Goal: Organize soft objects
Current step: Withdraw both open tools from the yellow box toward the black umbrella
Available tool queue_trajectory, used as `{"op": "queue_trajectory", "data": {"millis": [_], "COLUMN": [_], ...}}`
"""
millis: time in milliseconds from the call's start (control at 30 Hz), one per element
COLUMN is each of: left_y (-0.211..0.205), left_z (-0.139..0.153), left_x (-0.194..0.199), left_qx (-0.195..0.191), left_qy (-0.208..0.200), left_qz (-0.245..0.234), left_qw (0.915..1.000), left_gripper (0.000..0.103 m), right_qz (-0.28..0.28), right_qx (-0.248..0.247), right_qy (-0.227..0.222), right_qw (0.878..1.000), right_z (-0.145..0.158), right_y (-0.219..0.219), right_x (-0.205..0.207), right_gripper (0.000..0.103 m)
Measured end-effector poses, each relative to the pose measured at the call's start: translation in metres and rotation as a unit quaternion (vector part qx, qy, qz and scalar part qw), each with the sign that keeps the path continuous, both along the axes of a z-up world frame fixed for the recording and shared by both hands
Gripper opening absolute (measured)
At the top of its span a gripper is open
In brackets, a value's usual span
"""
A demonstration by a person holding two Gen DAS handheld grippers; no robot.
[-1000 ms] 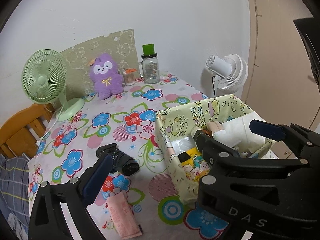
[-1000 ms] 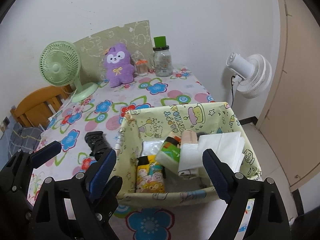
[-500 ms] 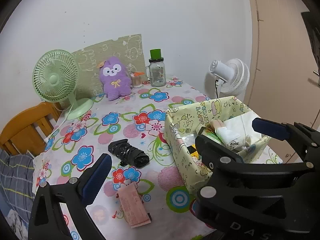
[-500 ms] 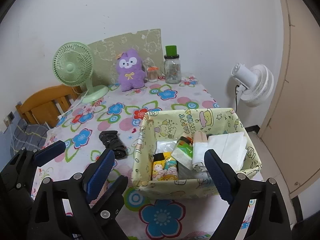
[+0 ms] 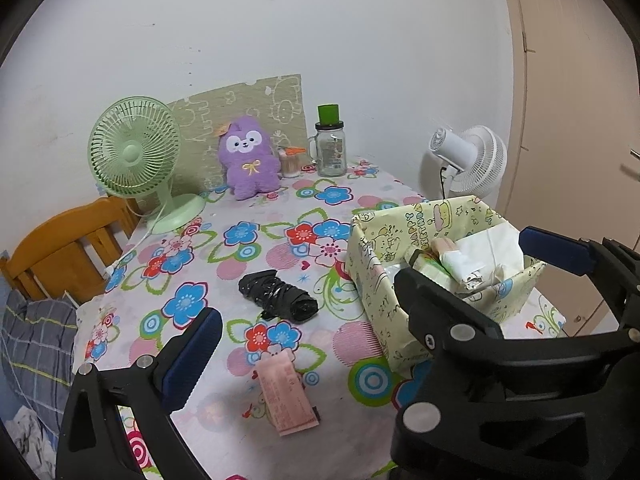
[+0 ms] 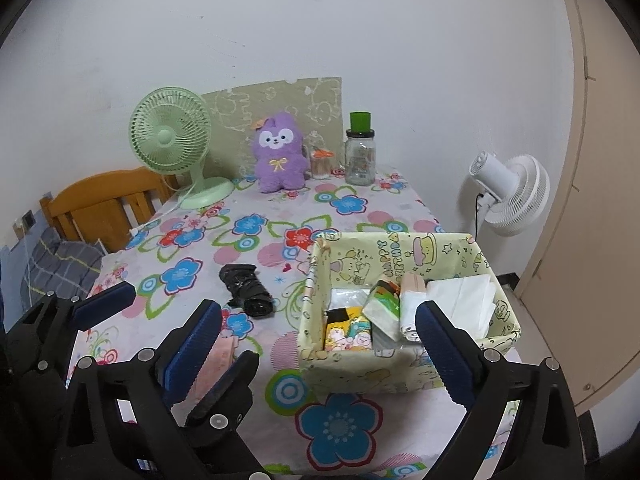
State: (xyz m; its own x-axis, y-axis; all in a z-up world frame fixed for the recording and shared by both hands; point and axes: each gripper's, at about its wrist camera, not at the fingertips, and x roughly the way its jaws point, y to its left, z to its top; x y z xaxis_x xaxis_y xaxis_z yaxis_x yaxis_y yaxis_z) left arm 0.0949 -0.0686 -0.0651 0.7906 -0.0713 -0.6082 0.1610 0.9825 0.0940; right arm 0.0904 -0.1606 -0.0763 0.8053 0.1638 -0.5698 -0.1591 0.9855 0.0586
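Opening right tongs (image 6: 320, 344) hold nothing.

Green desk fan (image 5: 134, 148) at the table's (image 5: 240, 364) far left edge, glass jar with green lid (image 5: 330, 142) by the wall, small orange-capped container (image 5: 291, 160) beside it, white fan (image 5: 470, 160) past the table's right side, wooden chair (image 5: 64, 248) left, patterned board (image 5: 240, 108) against the wall

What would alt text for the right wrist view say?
Open right gripper, jaws opening and empty, faces a yellow box filled with packets on a flowered tablecloth. A black roll lies left of it; a purple plush toy sits behind.
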Motion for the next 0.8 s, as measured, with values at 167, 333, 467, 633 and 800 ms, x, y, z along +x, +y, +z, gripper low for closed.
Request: {"op": "queue_trajectory", "data": {"millis": [167, 333, 467, 633, 800], "left_y": [0.008, 0.018, 0.027, 0.037, 0.047], "left_z": [-0.001, -0.005, -0.008, -0.015, -0.026], "left_x": [-0.007, -0.010, -0.011, -0.011, -0.007], "left_qx": [-0.002, -0.008, -0.013, -0.015, -0.019], "left_qy": [0.000, 0.003, 0.005, 0.010, 0.021], "left_qz": [0.006, 0.013, 0.020, 0.027, 0.032], "left_qw": [1.0000, 0.9999, 0.9997, 0.9995, 0.9991], "left_gripper": [0.103, 0.103, 0.103, 0.103, 0.103], "right_qz": [0.011, 0.016, 0.021, 0.030, 0.036], "right_qx": [-0.003, -0.009, -0.008, -0.009, -0.015], "right_qy": [-0.007, -0.018, -0.025, -0.014, -0.009], "right_qw": [1.000, 1.000, 0.999, 0.999, 0.999], "right_z": [0.000, -0.002, -0.005, -0.015, -0.024], "right_y": [0.009, 0.018, 0.026, 0.036, 0.046], "right_x": [-0.006, -0.011, -0.013, -0.009, -0.005], "right_gripper": [0.099, 0.099, 0.099, 0.099, 0.095]}}
